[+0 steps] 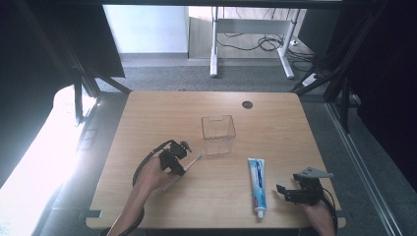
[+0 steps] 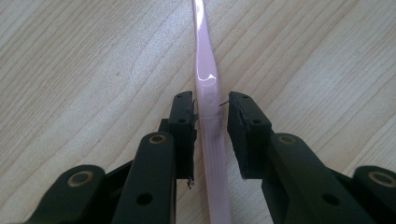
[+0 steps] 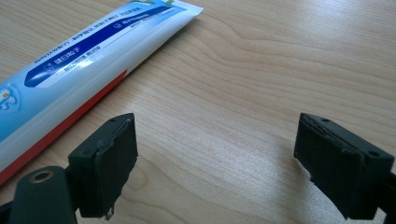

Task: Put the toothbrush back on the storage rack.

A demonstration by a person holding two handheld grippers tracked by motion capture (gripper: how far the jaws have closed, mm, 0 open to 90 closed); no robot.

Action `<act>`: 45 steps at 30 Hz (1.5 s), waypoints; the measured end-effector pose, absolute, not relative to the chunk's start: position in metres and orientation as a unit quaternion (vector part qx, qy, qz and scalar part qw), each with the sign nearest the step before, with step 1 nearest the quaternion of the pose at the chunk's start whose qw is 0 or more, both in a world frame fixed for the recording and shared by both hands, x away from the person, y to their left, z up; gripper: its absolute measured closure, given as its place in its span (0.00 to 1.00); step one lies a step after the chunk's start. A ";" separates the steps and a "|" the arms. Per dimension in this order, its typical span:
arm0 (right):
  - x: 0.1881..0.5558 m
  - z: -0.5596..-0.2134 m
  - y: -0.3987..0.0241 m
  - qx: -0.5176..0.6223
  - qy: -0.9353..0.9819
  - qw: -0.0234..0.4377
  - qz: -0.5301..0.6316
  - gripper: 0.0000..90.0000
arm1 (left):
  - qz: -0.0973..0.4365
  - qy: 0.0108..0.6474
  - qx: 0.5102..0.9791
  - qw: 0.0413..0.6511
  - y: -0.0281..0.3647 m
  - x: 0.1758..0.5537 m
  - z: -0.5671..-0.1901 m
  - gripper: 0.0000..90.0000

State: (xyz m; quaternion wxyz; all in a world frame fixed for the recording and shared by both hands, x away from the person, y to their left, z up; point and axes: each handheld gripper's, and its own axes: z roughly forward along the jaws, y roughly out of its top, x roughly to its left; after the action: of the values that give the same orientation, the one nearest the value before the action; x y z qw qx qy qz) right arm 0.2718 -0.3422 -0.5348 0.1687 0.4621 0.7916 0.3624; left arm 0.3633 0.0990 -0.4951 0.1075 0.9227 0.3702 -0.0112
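Left to right: the left gripper [image 2: 210,100] was sitting over the left-middle of the light wooden table [image 1: 162,118], and its jaws were clamped in on the handle of the translucent pink plastic toothbrush [image 2: 205,70]. In the left gripper view one pad was clearly against the handle and the other looked like it was touching too, so I'd call that a grasp, though not a super tight one. I couldn't tell whether the toothbrush was lifted or just skimming the wood. From the high view its bristle end pointed up and to the right, towards the small clear square plastic box [image 1: 219,142], which was standing upright near the middle of the table, close by but not touching. Further right lay the white and blue toothpaste tube [image 1: 257,184], flat on the table, cap end towards the person. Just beside it was the right gripper [image 1: 281,191], jaws spread wide with nothing between them, parked low on the table. My guess is this was the carry step: brush grabbed, heading for the box. The next move would need the left hand to raise the brush above the rim, tip it so it goes in cleanly, then let go. The toothpaste tube hadn't been touched yet.
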 end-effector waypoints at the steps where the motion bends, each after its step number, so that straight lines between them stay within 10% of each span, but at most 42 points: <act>1: 0.272 -0.535 -0.342 0.462 0.792 0.169 0.362 0.16 | -0.014 0.367 0.924 0.103 0.098 0.365 -0.495 0.79; 24: 0.272 -0.536 -0.343 0.461 0.794 0.166 0.359 0.15 | -0.022 0.375 0.926 0.033 0.076 0.382 -0.499 0.88; 45: 0.272 -0.536 -0.343 0.462 0.793 0.166 0.360 0.16 | -0.025 0.386 0.912 0.137 0.097 0.375 -0.470 0.88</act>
State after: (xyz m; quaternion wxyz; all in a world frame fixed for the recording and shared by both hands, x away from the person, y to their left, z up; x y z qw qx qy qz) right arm 0.2721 -0.3431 -0.5359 0.1663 0.4621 0.7934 0.3595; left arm 0.3749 0.0967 -0.4699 0.1369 0.9121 0.3856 -0.0246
